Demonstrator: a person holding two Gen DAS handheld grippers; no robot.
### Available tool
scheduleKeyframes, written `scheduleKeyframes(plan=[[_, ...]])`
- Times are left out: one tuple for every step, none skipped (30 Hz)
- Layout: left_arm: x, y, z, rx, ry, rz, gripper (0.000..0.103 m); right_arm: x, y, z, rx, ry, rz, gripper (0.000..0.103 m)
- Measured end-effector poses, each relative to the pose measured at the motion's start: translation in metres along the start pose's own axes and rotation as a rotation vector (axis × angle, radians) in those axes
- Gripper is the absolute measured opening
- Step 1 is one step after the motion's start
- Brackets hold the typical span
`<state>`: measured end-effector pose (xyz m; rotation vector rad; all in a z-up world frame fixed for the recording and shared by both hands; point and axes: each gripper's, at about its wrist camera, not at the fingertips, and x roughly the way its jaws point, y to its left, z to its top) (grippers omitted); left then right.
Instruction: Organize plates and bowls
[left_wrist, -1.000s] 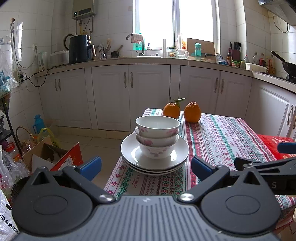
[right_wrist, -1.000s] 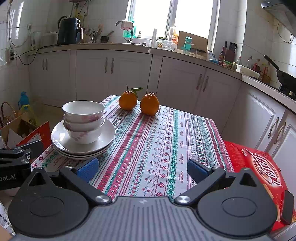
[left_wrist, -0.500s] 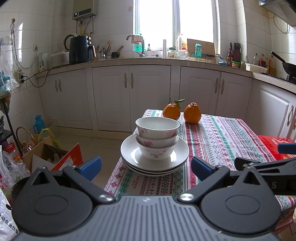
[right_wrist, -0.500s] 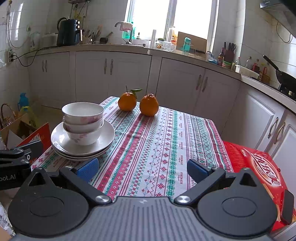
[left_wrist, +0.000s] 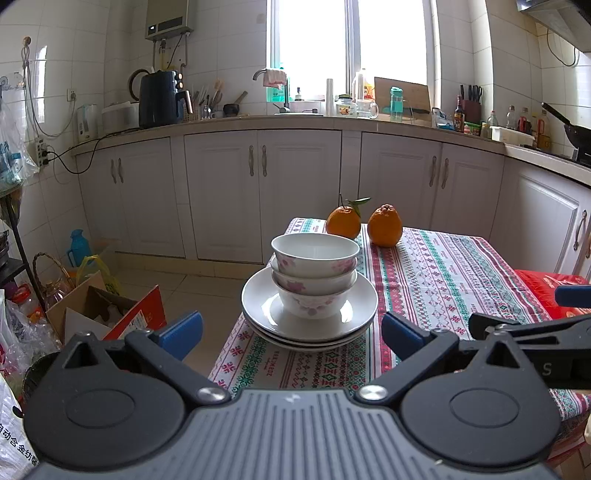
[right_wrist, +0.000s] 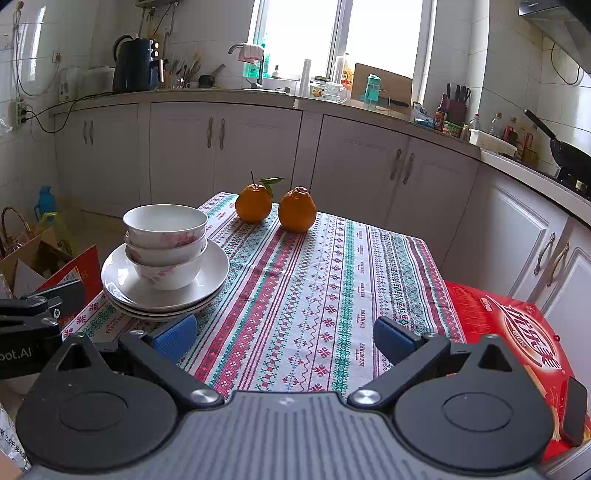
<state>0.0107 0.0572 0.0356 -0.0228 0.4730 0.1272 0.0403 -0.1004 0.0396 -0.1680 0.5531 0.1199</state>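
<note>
Three floral-patterned bowls (left_wrist: 314, 275) sit nested one inside the other on a stack of white plates (left_wrist: 309, 325), at the near left corner of a table covered by a striped patterned tablecloth (left_wrist: 436, 273). The plate stack looks to be three deep, its rims showing one under another at the front edge. Beyond the stack, near the table's far edge, stand two oranges (left_wrist: 364, 224), the left one with a stem and leaf.

The left gripper (left_wrist: 291, 334) is held just short of the plates, its blue-padded fingers (left_wrist: 180, 334) spread wide and empty, the stack centred between them. The right gripper (right_wrist: 284, 338) hangs over the bare middle of the cloth, fingers likewise apart and holding nothing, with the plates off to its left, just past its left pad.

The left wrist view alone shows the open cardboard box (left_wrist: 107, 310) and the wicker basket (left_wrist: 48, 273) on the floor clearly, along with the wall-mounted water heater (left_wrist: 168, 18). The right wrist view shows much more of the red printed box (right_wrist: 517, 332) at the table's right edge, and the black wok (right_wrist: 565, 147) on the stove.
</note>
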Motion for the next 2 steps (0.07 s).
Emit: scheduleKeyframes(plan=[[0.0000,-0.0001,0.0000,0.001,0.000,0.000,0.102,0.0000,-0.0001,0.0000,-0.001,0.000,0.000,0.103],[-0.0001,-0.0003,-0.0002,0.001,0.000,0.000,0.102,0.0001,-0.0001,0.0000,0.000,0.000,0.000,0.103]])
